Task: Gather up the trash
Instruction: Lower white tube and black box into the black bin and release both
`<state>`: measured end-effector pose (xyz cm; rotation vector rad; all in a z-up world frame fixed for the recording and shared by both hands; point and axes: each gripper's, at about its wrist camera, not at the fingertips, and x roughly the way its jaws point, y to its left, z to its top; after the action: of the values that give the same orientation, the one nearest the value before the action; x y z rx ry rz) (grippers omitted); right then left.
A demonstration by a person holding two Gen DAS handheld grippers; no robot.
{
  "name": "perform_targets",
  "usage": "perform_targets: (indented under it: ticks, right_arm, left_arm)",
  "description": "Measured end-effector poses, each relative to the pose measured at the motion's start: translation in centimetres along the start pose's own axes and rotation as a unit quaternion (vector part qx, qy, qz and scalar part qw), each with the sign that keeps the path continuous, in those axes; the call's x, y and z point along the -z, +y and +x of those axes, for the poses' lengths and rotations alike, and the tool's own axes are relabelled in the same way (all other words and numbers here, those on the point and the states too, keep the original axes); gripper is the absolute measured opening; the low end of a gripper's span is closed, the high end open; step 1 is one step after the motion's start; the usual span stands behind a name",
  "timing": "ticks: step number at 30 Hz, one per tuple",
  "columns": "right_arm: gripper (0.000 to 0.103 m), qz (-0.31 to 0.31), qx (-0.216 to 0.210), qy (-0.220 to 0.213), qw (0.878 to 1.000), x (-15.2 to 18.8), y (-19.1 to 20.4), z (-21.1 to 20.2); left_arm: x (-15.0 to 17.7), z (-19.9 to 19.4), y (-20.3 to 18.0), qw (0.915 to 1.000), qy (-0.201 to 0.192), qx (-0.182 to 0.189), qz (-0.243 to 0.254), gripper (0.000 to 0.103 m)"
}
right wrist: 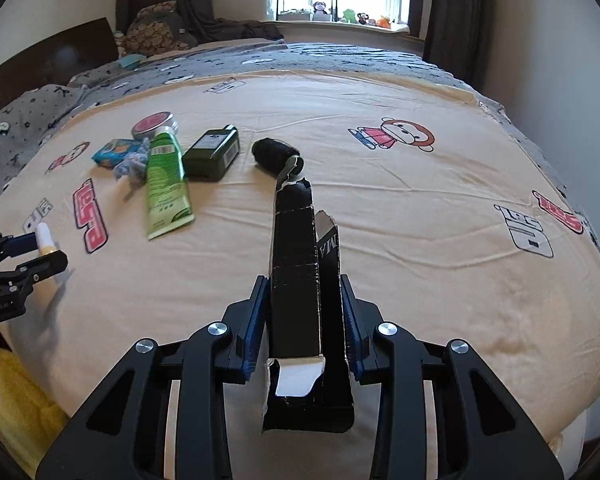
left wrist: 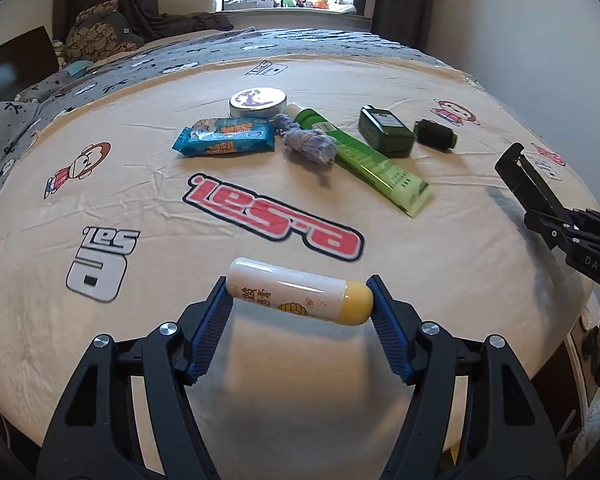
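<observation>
On the cream printed bedsheet point(left wrist: 440, 280) lies a cluster including a green tube point(left wrist: 364, 156) and blue packet point(left wrist: 224, 136), while the right gripper point(right wrist: 304, 328) clamps a torn black carton point(right wrist: 296, 276) and the left gripper point(left wrist: 300, 304) grasps a white yellow-capped bottle point(left wrist: 300, 296) endwise, both raised above the sheet.

Tube point(left wrist: 364, 156) lies between cloth wad point(left wrist: 310, 146) and bottle point(left wrist: 386, 131).

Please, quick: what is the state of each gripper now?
Left gripper: closed on the white bottle with yellow cap.
Right gripper: closed on the torn black box.
</observation>
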<state>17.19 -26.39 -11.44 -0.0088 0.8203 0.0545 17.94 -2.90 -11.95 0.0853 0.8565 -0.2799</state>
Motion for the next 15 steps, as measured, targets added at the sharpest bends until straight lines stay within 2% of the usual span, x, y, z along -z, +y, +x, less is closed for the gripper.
perform_targets:
  ticks: [8, 15]
  right_arm:
    - [0.035, -0.023, -0.032, -0.005, 0.999, 6.1, 2.5, -5.2]
    - [0.035, -0.052, -0.029, -0.016, 0.998, 10.8, 4.7, -9.2]
  left_arm:
    - [5.3, -5.0, -3.2, 0.9990, -0.020, 0.030, 0.026, 0.065]
    - [9.8, -7.8, -5.3, 0.9970, -0.016, 0.061, 0.045, 0.065]
